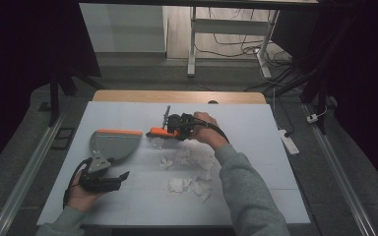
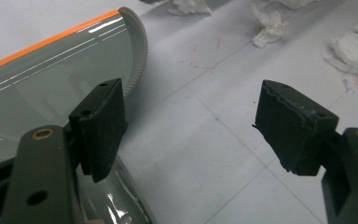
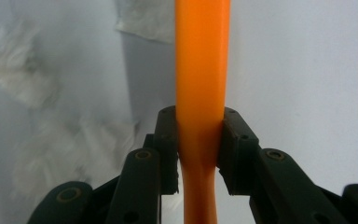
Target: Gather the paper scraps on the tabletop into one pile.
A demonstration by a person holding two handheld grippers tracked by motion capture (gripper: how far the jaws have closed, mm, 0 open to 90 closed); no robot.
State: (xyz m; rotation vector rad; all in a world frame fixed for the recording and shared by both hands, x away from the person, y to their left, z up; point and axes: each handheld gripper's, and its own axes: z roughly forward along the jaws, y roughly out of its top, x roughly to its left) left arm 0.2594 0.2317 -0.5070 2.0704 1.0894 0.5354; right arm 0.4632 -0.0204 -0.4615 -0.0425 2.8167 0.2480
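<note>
Surface: a pale grey-white table top [image 1: 256, 196] with faint seams, on a wooden desk in a dim room; cables and table legs stand on the floor behind.

Right gripper [image 3: 200, 149]: its jaws are clamped on an orange brush handle [image 3: 200, 70], pads pressing both flanks at a narrowed waist of the handle. In the high view the right gripper [image 1: 177, 129] sits at mid-table, above the paper litter, with the handle [image 1: 157, 132] pointing towards the dustpan.

Left gripper [image 2: 191, 135]: jaws stand wide apart with nothing between the pads; one pad hangs just over the dustpan's rim. In the high view it [image 1: 118, 178] rests near the table's front left edge.

Dustpan [image 1: 114, 143]: grey, glossy, with an orange lip [image 2: 51, 39]; it lies flat left of the brush, just beyond the left gripper.

Paper scraps [image 1: 189, 169]: torn white tissue [image 2: 270, 28] scattered right of the dustpan, between the brush and the front edge.

Handling, brush: judged stiff, light moulded plastic, smooth and a little slippery; the waist where the pads now sit looks like the surest hold, since it keeps the handle from sliding lengthwise.

Handling, dustpan: likely light, rigid and slick; best taken by its handle end near the left gripper, not the thin lip.

Handling, scraps: soft and featherlight; they would likely drift under a fast sweep.
</note>
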